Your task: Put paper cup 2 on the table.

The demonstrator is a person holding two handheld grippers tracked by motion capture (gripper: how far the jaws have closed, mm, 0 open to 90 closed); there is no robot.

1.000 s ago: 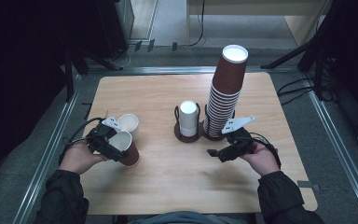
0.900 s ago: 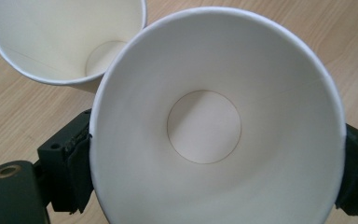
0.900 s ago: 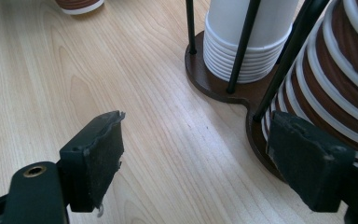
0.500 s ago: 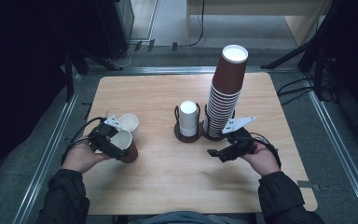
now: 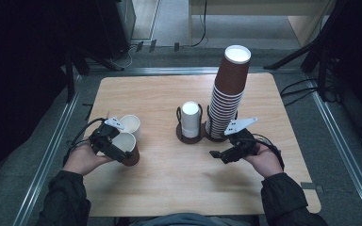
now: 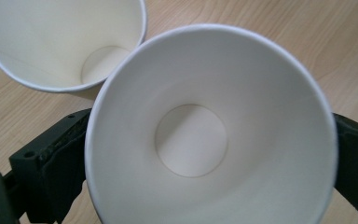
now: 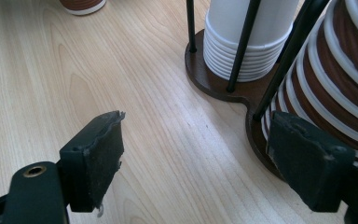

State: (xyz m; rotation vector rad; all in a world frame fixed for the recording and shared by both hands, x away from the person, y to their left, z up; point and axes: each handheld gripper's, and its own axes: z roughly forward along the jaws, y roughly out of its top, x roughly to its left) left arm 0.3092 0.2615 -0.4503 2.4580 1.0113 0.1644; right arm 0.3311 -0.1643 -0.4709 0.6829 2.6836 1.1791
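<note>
At the left of the high view, the left gripper is held low over the wooden table by a hand whose dark-sleeved forearm enters from the bottom edge. A brown paper cup with a white inside is seen between its jaws. In the left gripper view the cup's round white mouth is tilted toward the camera, with the 2 black jaws flanking it at either side; the jaws have just been opening, and whether the pads still press on the cup wall cannot be told. A 2nd cup, white inside and upright on the table, is seen just beyond the 1st, its rim close to the held cup's rim.

The right gripper is held near the table surface by the right hand, its jaws spread apart with nothing between them. In the right gripper view the jaws are shown as matte black blocks with worn edges, pointed toward a dark round-based holder with thin black rods. A short stack of white cups and a tall leaning stack of brown, white-rimmed cups are kept in that holder.
</note>
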